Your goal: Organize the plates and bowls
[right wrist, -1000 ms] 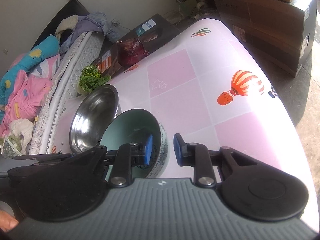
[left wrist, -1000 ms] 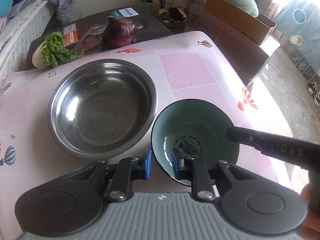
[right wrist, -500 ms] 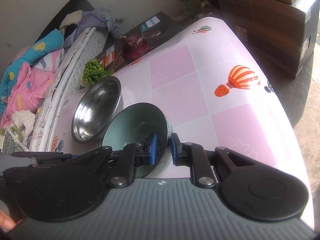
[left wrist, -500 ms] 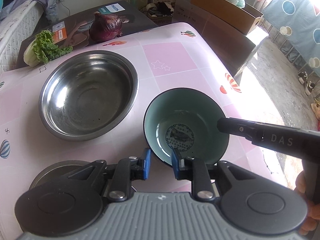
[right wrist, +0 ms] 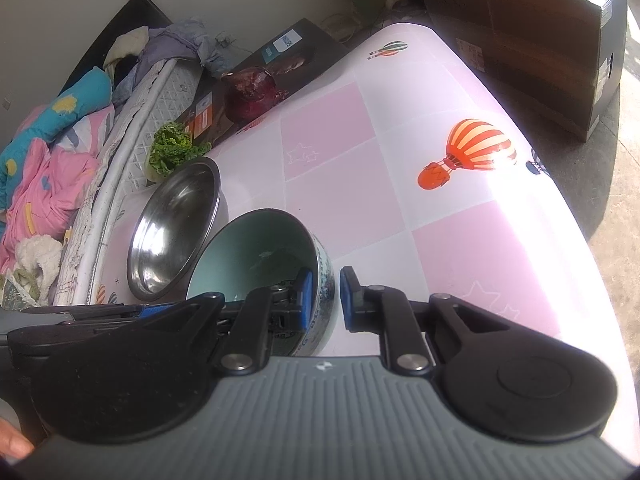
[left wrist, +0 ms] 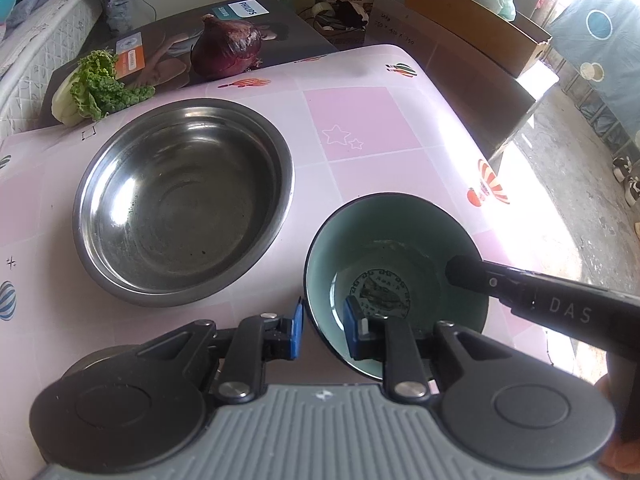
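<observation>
We pinch the teal bowl's (left wrist: 396, 256) rim with both the left gripper (left wrist: 322, 330) and right gripper (right wrist: 323, 294), lower centre of frame; steel bowl (left wrist: 182, 200) sits left.

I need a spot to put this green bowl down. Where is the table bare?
Bare: the pink checked tablecloth right of the wide steel bowl, toward the balloon print. Crowded: the far left edge, with the green lettuce and red cabbage.
</observation>
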Demonstrator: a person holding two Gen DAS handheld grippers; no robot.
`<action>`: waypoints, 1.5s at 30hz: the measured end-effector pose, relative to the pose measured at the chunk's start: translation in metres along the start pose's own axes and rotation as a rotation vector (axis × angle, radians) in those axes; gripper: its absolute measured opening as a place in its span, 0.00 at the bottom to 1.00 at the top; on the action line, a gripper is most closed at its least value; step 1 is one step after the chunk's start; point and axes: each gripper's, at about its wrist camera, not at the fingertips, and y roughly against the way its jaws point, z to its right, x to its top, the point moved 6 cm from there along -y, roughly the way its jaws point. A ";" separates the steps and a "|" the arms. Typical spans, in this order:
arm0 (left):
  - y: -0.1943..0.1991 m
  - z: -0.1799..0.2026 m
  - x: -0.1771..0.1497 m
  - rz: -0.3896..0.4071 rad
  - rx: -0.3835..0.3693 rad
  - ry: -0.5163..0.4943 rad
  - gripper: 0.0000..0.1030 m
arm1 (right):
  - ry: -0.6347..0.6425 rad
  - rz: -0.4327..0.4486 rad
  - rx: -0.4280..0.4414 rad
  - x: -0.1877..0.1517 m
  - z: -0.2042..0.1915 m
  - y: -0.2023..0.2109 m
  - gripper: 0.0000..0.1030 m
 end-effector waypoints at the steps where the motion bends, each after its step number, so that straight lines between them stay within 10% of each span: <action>1: 0.001 0.001 -0.001 -0.001 0.001 -0.003 0.21 | 0.004 0.002 -0.003 0.000 0.000 0.000 0.11; 45: -0.021 0.005 -0.010 -0.072 -0.023 0.018 0.21 | -0.006 -0.015 -0.017 -0.004 0.003 -0.006 0.16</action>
